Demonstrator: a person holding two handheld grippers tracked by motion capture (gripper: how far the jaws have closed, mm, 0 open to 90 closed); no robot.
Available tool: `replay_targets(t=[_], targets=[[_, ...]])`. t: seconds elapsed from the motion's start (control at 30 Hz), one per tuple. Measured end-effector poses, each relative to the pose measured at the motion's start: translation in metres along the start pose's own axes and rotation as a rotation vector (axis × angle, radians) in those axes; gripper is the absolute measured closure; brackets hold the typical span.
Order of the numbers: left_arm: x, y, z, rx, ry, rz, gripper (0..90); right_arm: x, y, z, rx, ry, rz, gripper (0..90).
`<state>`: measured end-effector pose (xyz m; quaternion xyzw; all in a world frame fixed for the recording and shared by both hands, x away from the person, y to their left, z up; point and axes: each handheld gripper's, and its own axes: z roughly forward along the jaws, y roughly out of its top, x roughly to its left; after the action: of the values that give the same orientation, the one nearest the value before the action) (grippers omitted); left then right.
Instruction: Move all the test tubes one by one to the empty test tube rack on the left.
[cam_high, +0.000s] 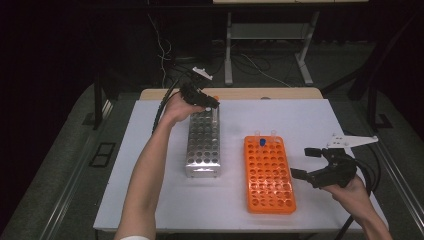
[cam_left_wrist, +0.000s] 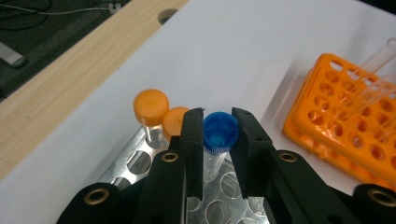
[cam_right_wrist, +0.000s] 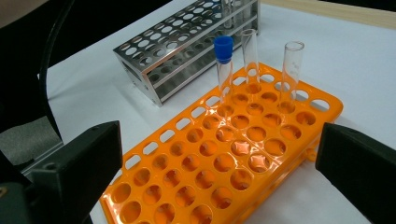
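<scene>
My left gripper is shut on a blue-capped tube, which it holds upright over the far end of the metal rack. Two orange-capped tubes stand in that rack just beyond the jaws. In the high view the left gripper hangs over the far end of the metal rack. My right gripper is open, right of the orange rack, with nothing between its fingers. The orange rack holds a blue-capped tube and two uncapped clear tubes at its far end.
Both racks stand on a white sheet over a wooden table. Bare sheet lies between the racks and along the near edge. Cables trail from both grippers; dark floor and desk legs lie beyond the table.
</scene>
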<state>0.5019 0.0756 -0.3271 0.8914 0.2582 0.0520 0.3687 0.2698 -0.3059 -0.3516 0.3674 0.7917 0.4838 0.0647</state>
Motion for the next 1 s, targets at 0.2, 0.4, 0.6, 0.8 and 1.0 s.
replay_targets(t=[0.2,0.4,0.6,0.8,1.0], targets=[[0.002,-0.006,0.004,-0.004,-0.015,-0.018,73.0,0.0,-0.001,0.002,0.002,0.005,-0.001,0.2],[-0.002,-0.004,0.001,-0.002,-0.048,-0.045,56.3,0.0,0.0,0.004,0.005,0.007,0.0,0.3],[-0.01,-0.002,-0.011,-0.01,-0.057,-0.059,45.7,0.001,0.0,0.002,0.003,0.006,-0.001,0.3],[-0.019,-0.002,-0.029,-0.039,-0.055,-0.078,31.2,0.001,0.001,0.0,0.005,0.003,0.0,0.3],[-0.037,-0.009,-0.047,-0.096,-0.04,-0.086,13.1,0.001,0.0,-0.002,0.002,-0.001,0.0,0.3]])
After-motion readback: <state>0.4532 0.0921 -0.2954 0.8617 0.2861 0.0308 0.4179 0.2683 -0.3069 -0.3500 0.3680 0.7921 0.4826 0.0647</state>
